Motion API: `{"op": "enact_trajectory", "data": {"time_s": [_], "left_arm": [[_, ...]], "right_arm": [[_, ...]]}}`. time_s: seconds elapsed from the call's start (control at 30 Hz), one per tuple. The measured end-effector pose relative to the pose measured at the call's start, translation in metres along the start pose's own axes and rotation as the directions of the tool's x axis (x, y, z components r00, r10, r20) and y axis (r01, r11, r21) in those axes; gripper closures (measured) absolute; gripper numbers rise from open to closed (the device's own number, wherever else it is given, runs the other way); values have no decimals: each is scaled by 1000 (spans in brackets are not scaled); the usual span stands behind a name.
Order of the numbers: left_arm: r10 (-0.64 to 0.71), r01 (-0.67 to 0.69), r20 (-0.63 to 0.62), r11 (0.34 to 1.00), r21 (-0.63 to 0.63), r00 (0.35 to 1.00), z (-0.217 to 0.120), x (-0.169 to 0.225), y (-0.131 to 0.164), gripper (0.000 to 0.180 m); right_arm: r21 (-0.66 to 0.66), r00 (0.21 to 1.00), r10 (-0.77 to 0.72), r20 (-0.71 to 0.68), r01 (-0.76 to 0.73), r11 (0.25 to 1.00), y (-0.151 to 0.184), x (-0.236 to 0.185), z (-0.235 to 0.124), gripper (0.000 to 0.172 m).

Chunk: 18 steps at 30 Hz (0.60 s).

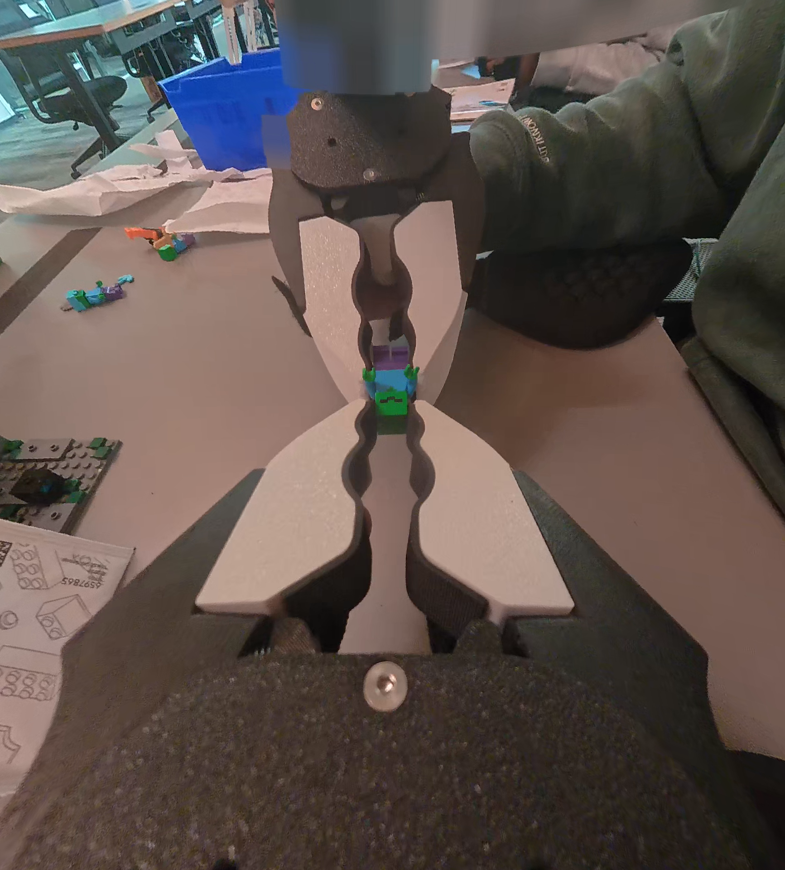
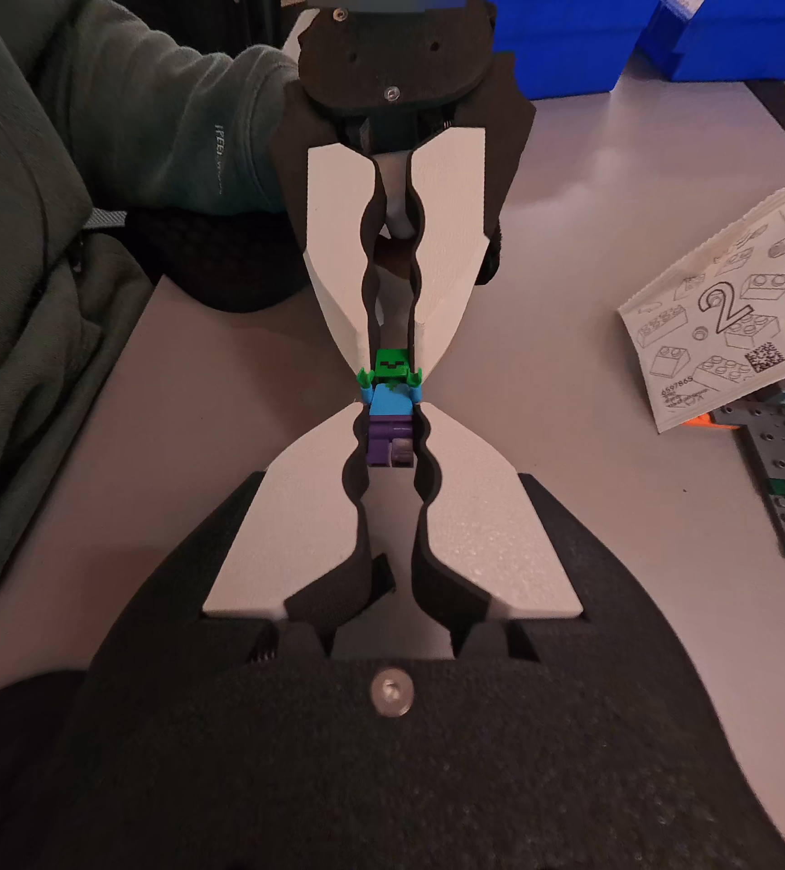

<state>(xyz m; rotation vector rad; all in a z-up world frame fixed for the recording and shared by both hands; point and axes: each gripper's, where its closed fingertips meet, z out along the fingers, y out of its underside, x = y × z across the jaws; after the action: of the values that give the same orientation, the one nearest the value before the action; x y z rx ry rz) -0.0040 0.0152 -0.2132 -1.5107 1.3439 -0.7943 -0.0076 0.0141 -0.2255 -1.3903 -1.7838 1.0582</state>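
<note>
I have a small toy figure [image 2: 391, 400] with a green head, blue torso and purple legs held in the air above the counter [image 2: 569, 235], gripped from both ends. My left claw [image 1: 391, 416] is nearly closed, pinching the green head, while my right claw [image 2: 390, 442], tip to tip with it, is nearly closed on the purple legs. A printed paper bag [image 2: 729, 310] and grey baseplate [image 1: 51, 480] lie off to the left claw's side.
</note>
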Motion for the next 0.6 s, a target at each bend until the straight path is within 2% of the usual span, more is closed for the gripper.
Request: {"op": "enact_trajectory", "data": {"time_s": [0.2,0.23,0.27,0.3,0.4,0.6], "left_arm": [[-1,1,12,1000,2,1000,-5,-3,-1,168],[-27,27,74,1000,8,997,-21,-17,4,168],[-97,92,77,994,66,992,-40,-25,4,168],[-116,111,81,992,65,990,-43,-28,6,168],[-29,31,62,999,-36,998,-8,-23,9,168],[4,11,158,995,-94,987,-10,-38,26,168]], "right_arm": [[4,1000,20,8,-20,1000,0,1,-5,156],[-35,998,41,-51,-43,998,14,13,-16,156],[44,993,99,-61,-96,994,12,20,-33,156],[107,992,117,-48,-112,988,2,21,-38,156],[32,1000,15,-19,-14,999,-8,12,-2,156],[43,997,59,-40,-57,997,2,20,-5,156]]}}
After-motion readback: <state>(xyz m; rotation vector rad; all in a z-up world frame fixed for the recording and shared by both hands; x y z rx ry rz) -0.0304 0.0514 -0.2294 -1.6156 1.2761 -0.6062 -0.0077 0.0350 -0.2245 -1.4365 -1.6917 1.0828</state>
